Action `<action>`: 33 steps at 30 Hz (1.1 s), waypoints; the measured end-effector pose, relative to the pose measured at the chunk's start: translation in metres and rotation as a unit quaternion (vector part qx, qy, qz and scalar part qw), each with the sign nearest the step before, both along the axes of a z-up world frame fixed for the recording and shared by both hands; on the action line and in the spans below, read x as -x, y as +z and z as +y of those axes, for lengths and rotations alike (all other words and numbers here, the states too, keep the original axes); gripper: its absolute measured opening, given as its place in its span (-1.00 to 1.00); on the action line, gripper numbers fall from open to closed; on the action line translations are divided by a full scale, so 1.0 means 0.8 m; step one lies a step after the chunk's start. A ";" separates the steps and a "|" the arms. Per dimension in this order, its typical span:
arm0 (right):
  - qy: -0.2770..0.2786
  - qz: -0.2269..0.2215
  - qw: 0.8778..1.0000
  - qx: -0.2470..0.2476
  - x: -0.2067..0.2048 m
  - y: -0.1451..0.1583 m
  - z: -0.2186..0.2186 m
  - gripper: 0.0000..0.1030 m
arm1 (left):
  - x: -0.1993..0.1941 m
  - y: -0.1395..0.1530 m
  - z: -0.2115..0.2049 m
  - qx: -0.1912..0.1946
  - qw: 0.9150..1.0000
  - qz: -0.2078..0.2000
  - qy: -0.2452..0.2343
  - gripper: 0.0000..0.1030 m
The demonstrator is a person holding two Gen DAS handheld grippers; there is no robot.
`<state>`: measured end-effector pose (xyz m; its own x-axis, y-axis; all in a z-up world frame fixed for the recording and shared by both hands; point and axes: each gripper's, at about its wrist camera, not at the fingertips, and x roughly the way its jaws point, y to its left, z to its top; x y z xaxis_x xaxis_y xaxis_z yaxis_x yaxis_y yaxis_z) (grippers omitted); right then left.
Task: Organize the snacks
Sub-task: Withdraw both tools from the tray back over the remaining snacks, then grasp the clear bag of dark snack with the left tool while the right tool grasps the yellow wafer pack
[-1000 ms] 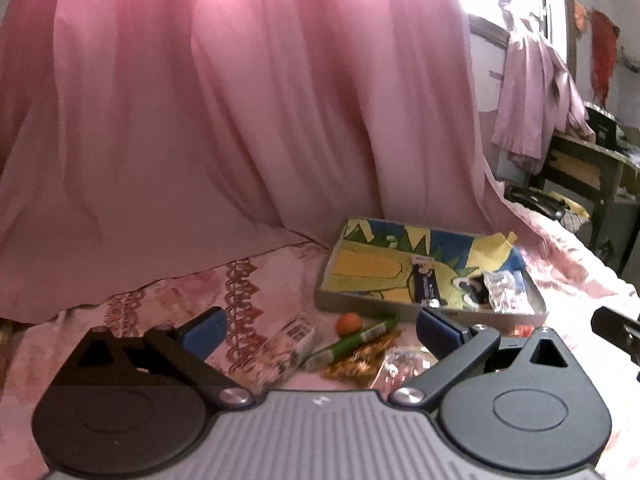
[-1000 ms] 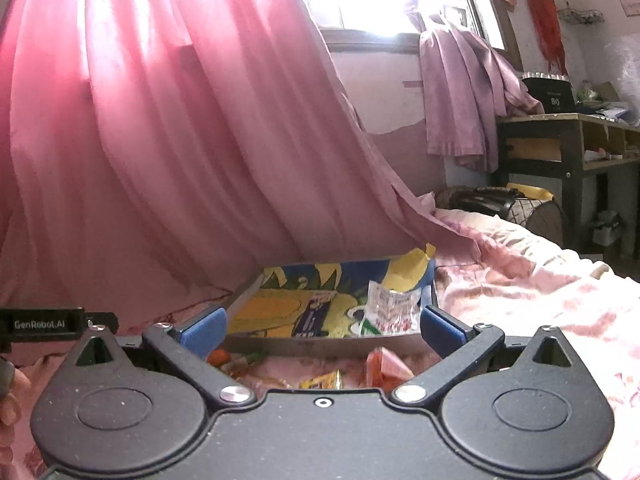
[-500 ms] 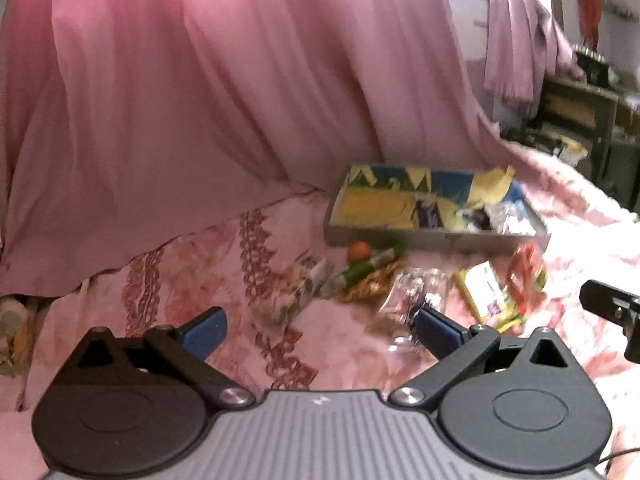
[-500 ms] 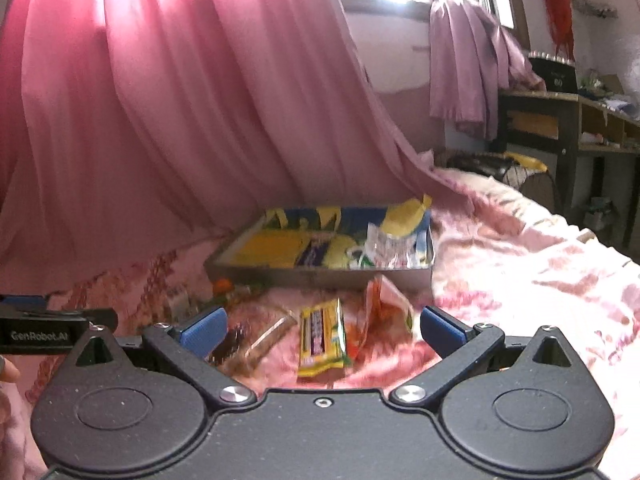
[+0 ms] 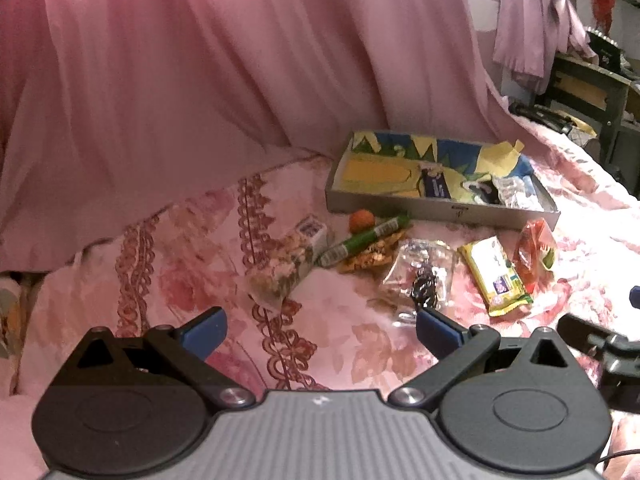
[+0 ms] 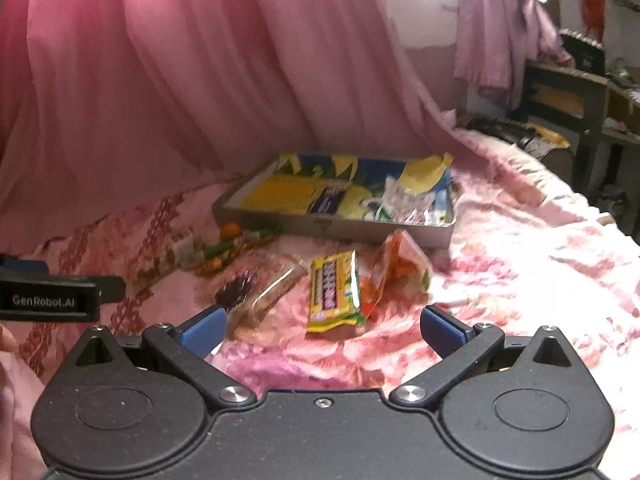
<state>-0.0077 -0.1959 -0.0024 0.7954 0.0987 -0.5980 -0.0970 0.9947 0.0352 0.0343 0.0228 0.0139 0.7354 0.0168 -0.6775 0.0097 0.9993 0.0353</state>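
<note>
Left gripper (image 5: pixel 318 330) and right gripper (image 6: pixel 320 330) — both with jaws spread wide, nothing held — hover over the bed's near edge. Most snacks lie loose on the bedspread (image 6: pixel 520 264): a yellow bar (image 6: pixel 334 292), clear bag (image 5: pixel 424 272), orange packet (image 6: pixel 400 268), green stick (image 5: pixel 366 238). Beyond them the tray (image 5: pixel 440 212) holds only a few wrappers; judged barely begun. Legible writing: "GenRobot.AI" on the left gripper's body. Package print is unreadable.

A pink curtain (image 5: pixel 200 80) drapes onto the floral bedspread (image 5: pixel 180 280); a dark wooden desk (image 6: pixel 568 92) stands beyond.
</note>
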 end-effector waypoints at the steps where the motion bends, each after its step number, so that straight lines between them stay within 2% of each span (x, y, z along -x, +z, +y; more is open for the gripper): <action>1: 0.006 0.008 1.000 0.002 -0.003 -0.003 0.002 0.99 | -0.003 -0.002 0.001 0.003 1.000 0.008 0.001 0.99; 5: 0.023 0.034 0.999 0.007 -0.015 -0.011 0.010 0.99 | -0.015 -0.010 0.006 0.020 0.999 0.035 0.000 0.99; 11: 0.020 0.057 0.998 0.014 -0.027 -0.018 0.011 0.99 | -0.027 -0.017 0.005 0.030 0.998 0.059 -0.006 0.99; 23: 0.024 0.072 0.997 0.034 -0.055 -0.022 0.008 0.99 | -0.055 -0.026 -0.002 0.053 0.995 0.077 -0.035 0.99; 33: 0.034 0.096 0.994 0.046 -0.086 -0.030 -0.003 0.99 | -0.073 -0.036 -0.014 0.041 0.993 0.089 -0.064 0.99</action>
